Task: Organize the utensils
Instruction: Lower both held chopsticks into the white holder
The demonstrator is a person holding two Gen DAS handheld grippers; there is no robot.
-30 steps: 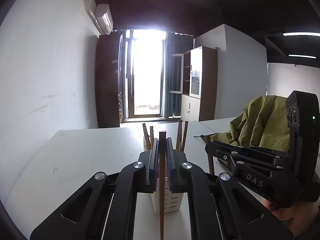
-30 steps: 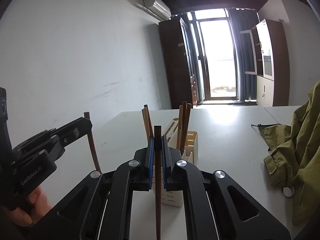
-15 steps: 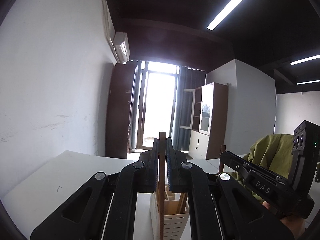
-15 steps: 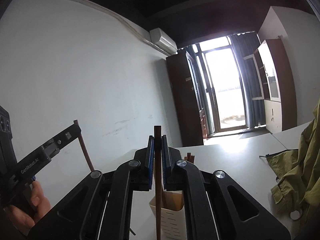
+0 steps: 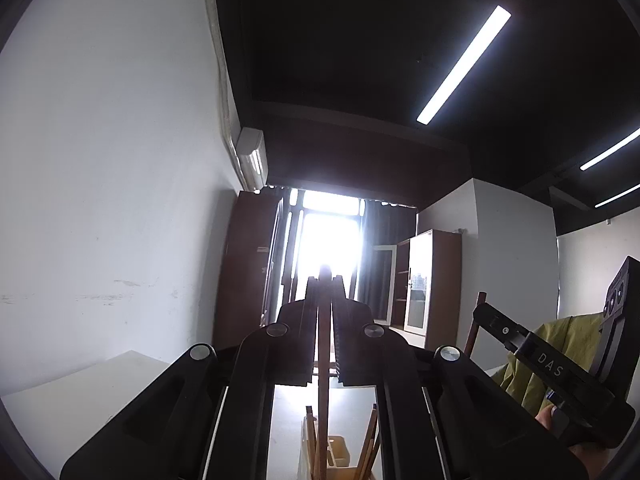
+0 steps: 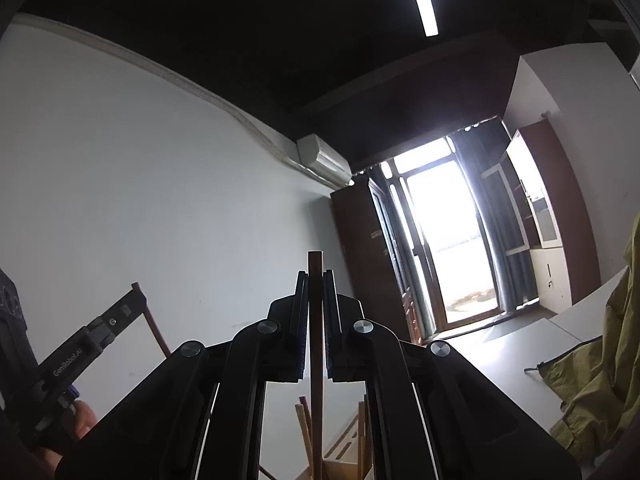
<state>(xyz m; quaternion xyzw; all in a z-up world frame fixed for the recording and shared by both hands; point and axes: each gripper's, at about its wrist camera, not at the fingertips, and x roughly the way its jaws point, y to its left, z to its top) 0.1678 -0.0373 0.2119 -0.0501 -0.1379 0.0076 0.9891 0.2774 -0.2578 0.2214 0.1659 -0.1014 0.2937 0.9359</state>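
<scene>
1. Chopsticks already stand in the holder [image 5: 340, 454] below my tongs (several).
2. My left gripper [image 5: 325, 292] pinches one chopstick [image 5: 323, 360]; my right gripper [image 6: 315, 286] pinches another chopstick [image 6: 316, 340].
3. Both remain to drop in.

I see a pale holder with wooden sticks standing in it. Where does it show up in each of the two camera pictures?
Left wrist view: the holder sits at the bottom edge, just right of centre, seen between the arms of the left claw.
Right wrist view: the holder is at the bottom edge near the centre, below the right claw, partly hidden.
Shared landmark: the bright glass door at the far end of the room.
</scene>
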